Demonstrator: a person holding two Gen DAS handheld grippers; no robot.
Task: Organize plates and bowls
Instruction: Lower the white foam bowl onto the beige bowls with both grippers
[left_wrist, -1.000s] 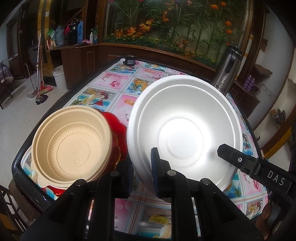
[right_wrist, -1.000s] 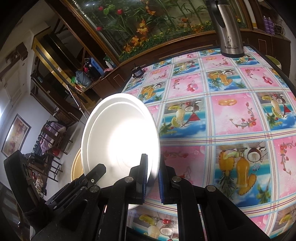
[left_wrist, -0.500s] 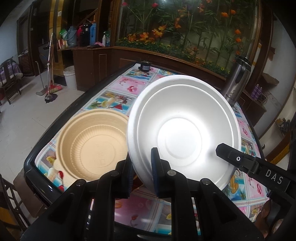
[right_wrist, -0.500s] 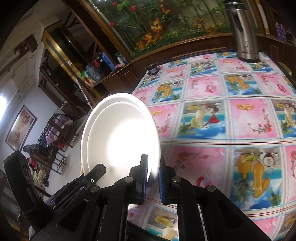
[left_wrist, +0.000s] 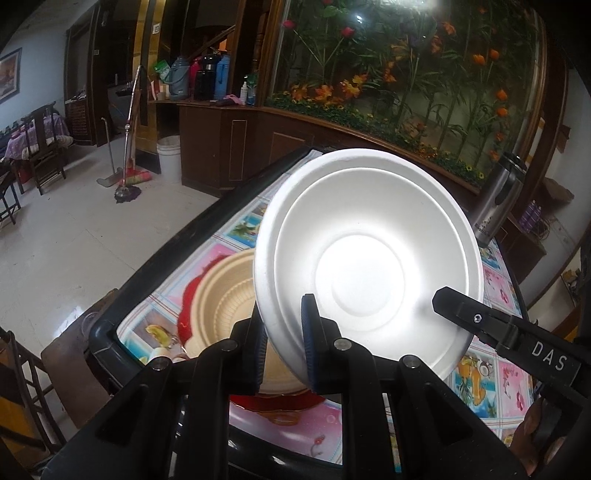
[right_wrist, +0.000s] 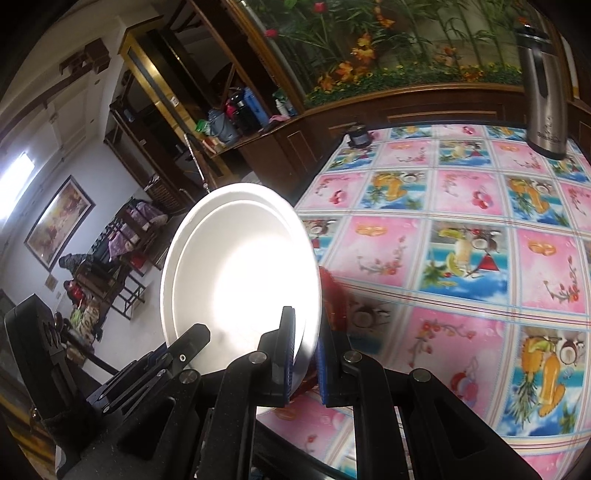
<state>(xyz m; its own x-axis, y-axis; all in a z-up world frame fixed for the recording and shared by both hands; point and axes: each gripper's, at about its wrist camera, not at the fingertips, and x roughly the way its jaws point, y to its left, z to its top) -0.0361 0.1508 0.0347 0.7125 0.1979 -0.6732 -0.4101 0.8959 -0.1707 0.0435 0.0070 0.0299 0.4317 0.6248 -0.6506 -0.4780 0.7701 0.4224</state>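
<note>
A white foam bowl (left_wrist: 365, 273) hangs tilted above the table, its inside facing the cameras. My left gripper (left_wrist: 284, 325) is shut on its near-left rim. My right gripper (right_wrist: 304, 332) is shut on the opposite rim, and its finger (left_wrist: 458, 302) shows in the left wrist view. In the right wrist view the bowl (right_wrist: 240, 280) hides most of what lies behind it. Below and partly behind it, a tan ribbed bowl (left_wrist: 221, 295) sits on a red plate (left_wrist: 188, 299) near the table's corner. The red plate's edge (right_wrist: 330, 291) peeks out beside the white bowl.
The table (right_wrist: 461, 258) has a pink and blue fruit-print cloth and a dark raised edge (left_wrist: 177, 243). A steel thermos (right_wrist: 543, 92) stands at its far side, and a small dark object (right_wrist: 356, 136) at the far corner. Floor, chairs and a mop lie beyond the left edge.
Both grippers have carried the white bowl left and slightly up. It now overlaps the tan bowl, which earlier lay clear to its left. The grips are unchanged.
</note>
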